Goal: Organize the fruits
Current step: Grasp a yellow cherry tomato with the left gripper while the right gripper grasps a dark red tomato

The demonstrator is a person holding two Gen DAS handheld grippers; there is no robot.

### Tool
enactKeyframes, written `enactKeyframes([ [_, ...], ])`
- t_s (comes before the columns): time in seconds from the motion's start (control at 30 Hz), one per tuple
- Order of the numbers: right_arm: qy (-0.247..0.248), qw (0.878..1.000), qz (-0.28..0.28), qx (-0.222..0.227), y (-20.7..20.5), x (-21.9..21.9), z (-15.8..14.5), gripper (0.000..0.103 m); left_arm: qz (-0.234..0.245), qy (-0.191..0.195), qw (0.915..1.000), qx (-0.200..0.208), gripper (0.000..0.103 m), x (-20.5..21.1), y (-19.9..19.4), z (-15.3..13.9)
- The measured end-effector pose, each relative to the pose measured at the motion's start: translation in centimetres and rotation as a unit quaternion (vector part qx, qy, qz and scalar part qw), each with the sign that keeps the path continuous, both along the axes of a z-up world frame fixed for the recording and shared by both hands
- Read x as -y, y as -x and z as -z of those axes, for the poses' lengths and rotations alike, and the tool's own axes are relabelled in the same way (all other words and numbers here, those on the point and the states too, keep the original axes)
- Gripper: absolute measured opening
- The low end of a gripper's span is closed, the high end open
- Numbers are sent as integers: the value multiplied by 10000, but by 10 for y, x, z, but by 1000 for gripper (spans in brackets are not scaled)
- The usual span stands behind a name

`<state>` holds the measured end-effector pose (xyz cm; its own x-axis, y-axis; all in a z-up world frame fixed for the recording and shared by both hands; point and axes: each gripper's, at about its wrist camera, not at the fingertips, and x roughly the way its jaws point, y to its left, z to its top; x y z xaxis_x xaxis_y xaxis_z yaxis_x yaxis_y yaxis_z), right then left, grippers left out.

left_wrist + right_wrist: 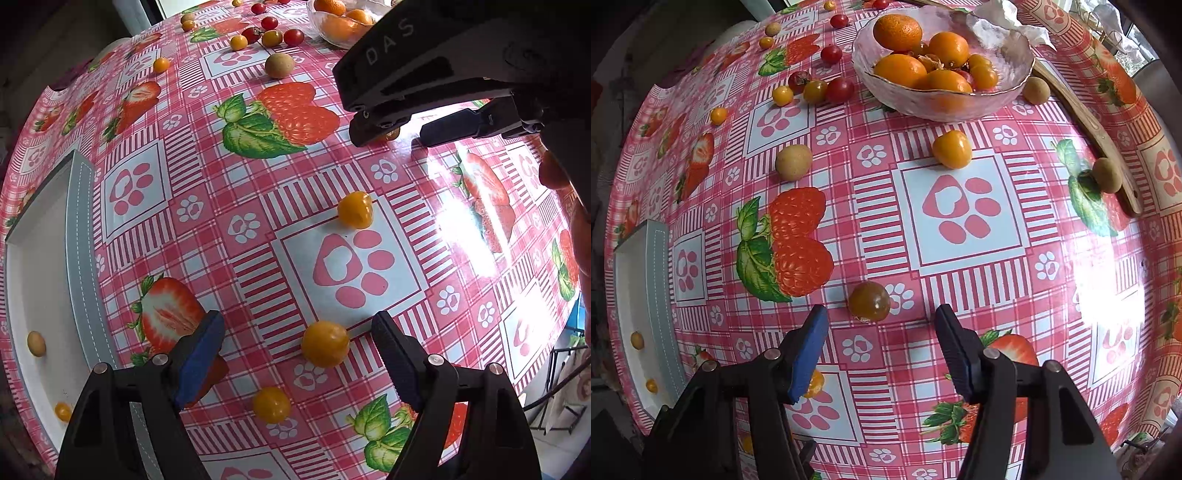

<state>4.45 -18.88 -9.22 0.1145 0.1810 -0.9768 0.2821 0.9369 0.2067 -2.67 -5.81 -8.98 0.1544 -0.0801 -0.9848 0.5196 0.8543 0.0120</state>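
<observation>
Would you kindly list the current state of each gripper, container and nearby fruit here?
left gripper: open, a yellow tomato loose between its fingers.
right gripper: open, a dark amber tomato on the cloth just ahead.
glass bowl: upright, holding oranges.
white tray: nearly empty, two small fruits inside.

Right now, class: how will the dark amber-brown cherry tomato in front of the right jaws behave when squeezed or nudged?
The dark amber-brown cherry tomato is round, so it probably rolls on the glossy tablecloth. Its shiny skin may slip. It probably bruises easily.

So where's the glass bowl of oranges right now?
The clear glass bowl of oranges sits at the table's far side, top centre in the right wrist view, red cherry tomatoes to its left.
</observation>
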Motion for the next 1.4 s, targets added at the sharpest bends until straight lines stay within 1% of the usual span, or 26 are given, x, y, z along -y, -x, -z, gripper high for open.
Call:
enactKeyframes([
  [0.07,105,9999,-69,47,-2,-4,0,61,-33,21,10000,-3,78,4,0,0],
  [0.13,192,9997,-119,56,-8,-9,0,56,-27,65,10000,-19,74,6,1,0],
  [0.17,263,9996,-129,53,-9,-11,-1,51,-4,73,10000,-15,71,8,2,-1],
  [0.2,333,9993,-136,45,-14,-15,0,43,34,98,9999,-10,65,10,3,-2],
  [0.23,387,9991,-148,48,-16,-16,0,37,80,133,9999,3,61,14,5,-3],
  [0.27,428,9989,-171,56,-18,-17,-1,24,145,162,9998,19,51,17,6,-5],
  [0.3,427,9989,-194,63,-20,-18,-1,23,210,186,9996,31,36,21,6,-7],
  [0.33,401,9990,-204,66,-22,-19,-1,23,254,225,9994,15,29,23,6,-8],
  [0.37,350,9992,-201,79,-22,-17,-1,23,261,293,9992,-60,19,25,2,-10],
  [0.4,289,9994,-182,89,-22,-16,-2,23,208,398,9989,-166,19,23,-2,-11],
  [0.5,118,9999,-65,87,-14,-7,-5,23,-51,723,9963,-456,19,16,-14,-14],
  [0.63,44,10000,27,81,3,3,-12,23,-261,990,9928,-620,19,6,-22,-20],
  [0.77,-63,9998,200,24,20,14,-15,23,-343,1054,9915,-683,19,2,-25,-25],
  [0.9,-130,9994,309,-11,29,19,-18,23,-318,1110,9909,-698,19,-3,-25,-29],
  [0.97,-134,9994,327,-17,33,20,-19,23,-296,1048,9918,-666,19,-6,-26,-30],
  [1.07,-159,9992,375,-41,42,27,-21,23,-208,901,9945,-496,20,-9,-23,-28],
  [1.1,-164,9991,394,-40,43,28,-22,23,-164,830,9955,-431,25,-5,-24,-28],
  [1.13,-174,9990,415,-35,44,29,-22,23,-111,766,9963,-379,35,-2,-24,-28],
  [1.17,-185,9989,440,-30,49,32,-24,23,-74,721,9970,-280,62,1,-26,-28],
  [1.2,-198,9987,467,-23,49,32,-25,23,-45,752,9971,-123,72,5,-27,-31],
  [1.23,-210,9986,485,-16,50,33,-26,23,14,806,9967,8,72,9,-28,-34],
  [1.27,-217,9985,503,-8,51,35,-26,23,100,809,9967,37,72,15,-29,-35],
  [1.4,-217,9979,607,4,57,44,-28,23,223,695,9973,29,72,36,-38,-26],
])
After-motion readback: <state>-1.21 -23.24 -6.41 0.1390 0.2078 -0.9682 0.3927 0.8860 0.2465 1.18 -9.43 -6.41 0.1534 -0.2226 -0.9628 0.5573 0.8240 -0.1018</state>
